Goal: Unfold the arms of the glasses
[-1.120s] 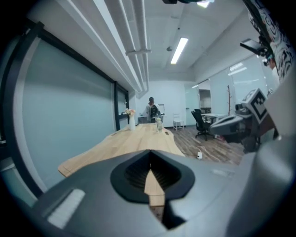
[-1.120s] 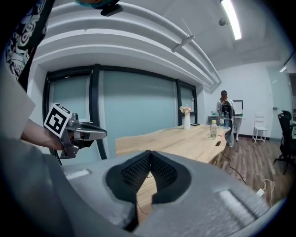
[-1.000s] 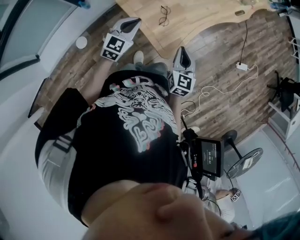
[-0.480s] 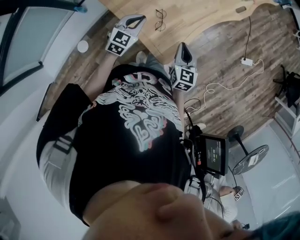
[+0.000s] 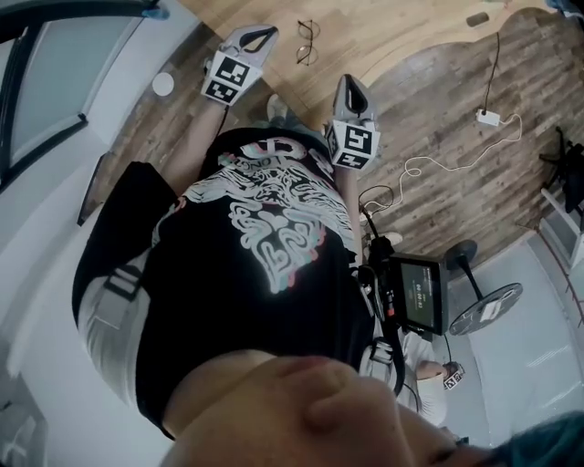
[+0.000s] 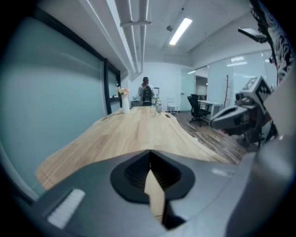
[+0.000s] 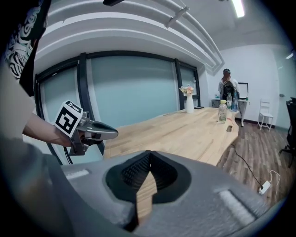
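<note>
The glasses (image 5: pixel 307 43) lie with thin dark rims on the wooden table (image 5: pixel 383 27), near its front edge, in the head view only. My left gripper (image 5: pixel 266 32) is shut and empty, its tip over the table edge just left of the glasses. My right gripper (image 5: pixel 346 82) is also shut and empty, short of the table edge, below and right of the glasses. In the left gripper view the jaws (image 6: pixel 149 163) meet over the long tabletop (image 6: pixel 134 132), and the right gripper (image 6: pixel 233 118) shows at the side. In the right gripper view the jaws (image 7: pixel 149 167) are closed, and the left gripper (image 7: pixel 90 129) hangs at the left.
A white adapter (image 5: pixel 486 117) with its cable lies on the plank floor at the right. A small monitor (image 5: pixel 420 296) hangs at the person's hip. At the table's far end stand a vase (image 7: pixel 188 102) and a bottle (image 7: pixel 222 111), with a person (image 6: pixel 146 92) behind them.
Both grippers have moved forward and down toward the table edge. The left one now reaches over the edge beside the glasses. Both stay shut.
</note>
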